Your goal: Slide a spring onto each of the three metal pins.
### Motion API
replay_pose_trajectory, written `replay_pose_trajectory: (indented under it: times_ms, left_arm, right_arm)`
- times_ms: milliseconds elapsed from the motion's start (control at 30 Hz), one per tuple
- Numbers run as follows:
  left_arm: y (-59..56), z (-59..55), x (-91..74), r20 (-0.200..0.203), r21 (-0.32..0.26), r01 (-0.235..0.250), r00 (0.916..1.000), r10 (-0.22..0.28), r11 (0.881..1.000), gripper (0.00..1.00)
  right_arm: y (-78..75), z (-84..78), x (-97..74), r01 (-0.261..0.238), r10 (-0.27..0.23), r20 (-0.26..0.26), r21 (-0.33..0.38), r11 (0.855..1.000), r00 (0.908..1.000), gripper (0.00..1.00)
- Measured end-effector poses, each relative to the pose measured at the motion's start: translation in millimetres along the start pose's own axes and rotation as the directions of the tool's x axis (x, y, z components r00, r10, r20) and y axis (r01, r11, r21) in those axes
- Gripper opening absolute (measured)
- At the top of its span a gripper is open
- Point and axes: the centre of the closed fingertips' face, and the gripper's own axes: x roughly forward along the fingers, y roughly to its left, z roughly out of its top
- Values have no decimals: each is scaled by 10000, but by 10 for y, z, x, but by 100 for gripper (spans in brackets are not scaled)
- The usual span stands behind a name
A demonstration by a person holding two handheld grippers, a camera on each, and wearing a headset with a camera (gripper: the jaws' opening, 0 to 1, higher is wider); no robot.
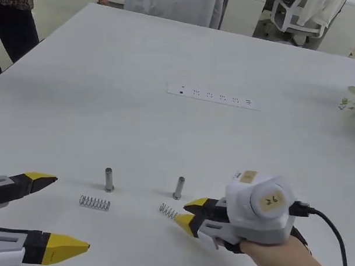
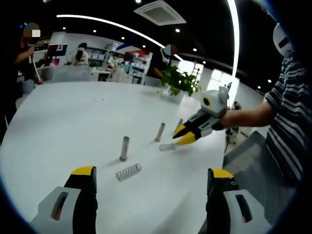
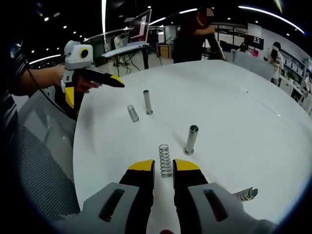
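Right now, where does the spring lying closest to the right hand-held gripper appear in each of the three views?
Head view: the spring lies bottom centre, just off the tips of the right hand-held gripper.
Left gripper view: the spring lies near centre, below the right hand-held gripper's tips.
Right gripper view: the spring lies centre, just ahead of that view's own jaws.
Shared landmark: the upright pin beside it.

White table (image 1: 109,78): pins (image 1: 109,179), loose springs (image 1: 94,202), power strip (image 1: 214,96).

The counter (image 1: 166,127) is lit evenly from overhead, faint shadows are cast by the pins (image 1: 109,179), gripper-view edges are bent.
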Motion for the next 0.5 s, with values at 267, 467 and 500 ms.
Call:
replay_pose_trajectory:
  times_ms: [267,467,500]
  left_arm:
    - [-8,-19,-6,-65,-14,8,10000,-8,10000,90]
    - [-20,-42,-4,-96,-73,24,10000,-25,10000,90]
    - [-20,-50,-3,-129,-74,22,9999,-22,10000,90]
  right_arm:
    - [-14,-91,114,-53,49,-315,-126,9999,9995,12]
    - [-13,-154,176,-143,114,-546,-526,9985,9984,10]
    - [-13,-166,189,-138,102,-583,-615,9980,9982,9]
